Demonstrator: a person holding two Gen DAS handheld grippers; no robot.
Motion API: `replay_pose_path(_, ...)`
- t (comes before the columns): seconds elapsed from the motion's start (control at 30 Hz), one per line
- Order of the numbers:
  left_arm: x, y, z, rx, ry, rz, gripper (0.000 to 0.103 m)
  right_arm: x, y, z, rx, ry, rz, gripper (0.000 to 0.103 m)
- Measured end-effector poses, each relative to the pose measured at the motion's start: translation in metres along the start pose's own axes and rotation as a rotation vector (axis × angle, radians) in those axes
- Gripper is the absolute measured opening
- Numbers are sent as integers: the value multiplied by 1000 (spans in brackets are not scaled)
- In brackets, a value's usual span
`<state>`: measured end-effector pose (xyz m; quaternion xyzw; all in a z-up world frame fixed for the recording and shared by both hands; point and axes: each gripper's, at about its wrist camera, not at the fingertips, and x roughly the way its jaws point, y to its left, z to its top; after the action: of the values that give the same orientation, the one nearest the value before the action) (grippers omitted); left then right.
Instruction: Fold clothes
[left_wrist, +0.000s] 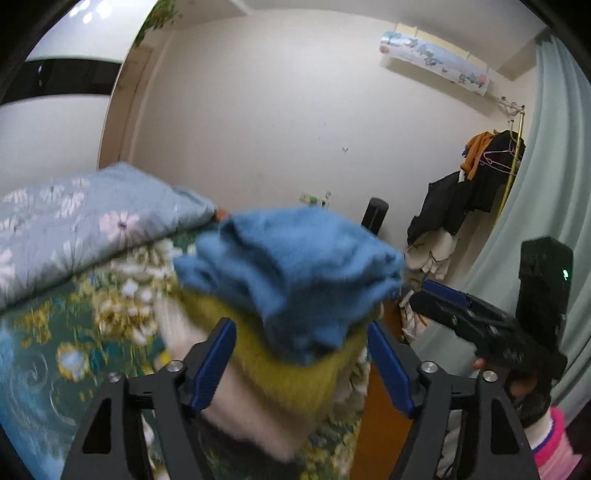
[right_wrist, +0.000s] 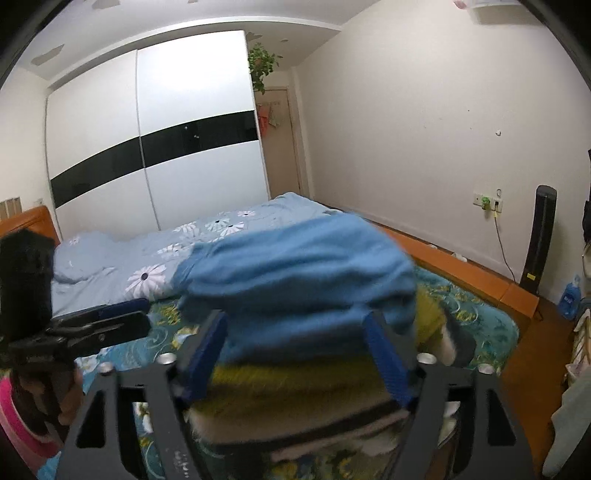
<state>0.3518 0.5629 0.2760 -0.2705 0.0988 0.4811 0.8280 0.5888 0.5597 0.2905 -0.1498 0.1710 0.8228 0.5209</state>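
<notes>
Floral quilt, wardrobe, coat rack

1. You get even, soft indoor light from ceiling lamps, with only faint shadows
2. Glare washes out the glossy white wardrobe doors
3. Motion blur smears the blue garment and the floral bedsheet
4. Fisheye distortion bends the walls, and black vignette fills your corners

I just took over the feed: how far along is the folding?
Done: a blue garment sits folded atop a stack, over a yellow-green knit and a cream piece, on the floral bedspread. In hand: nothing; the left gripper and right gripper straddle the stack, jaws wide. Left: clothes on the rack may remain; unclear.
</notes>
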Motion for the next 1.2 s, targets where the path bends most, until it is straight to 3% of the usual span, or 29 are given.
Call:
replay_pose_path(0.17,-15,-4,-23,-9,-2,37,91,-9,20,-31,19,11,3,83)
replay_pose_path(0.23,-20,-8,-34,5,7,55,103,-13,28,-41,35,18,8,93)
replay_pose_path(0.43,-36,-12,-62,14,27,103,103,-23,44,-63,87,18,45,103)
replay_pose_path(0.83,-78,-7,-102,-17,-7,290,103,-50,56,-116,178,1,17,103)
replay_pose_path(1.2,-103,-26,-123,36,-20,337,103,-68,83,-146,165,-25,-22,103)
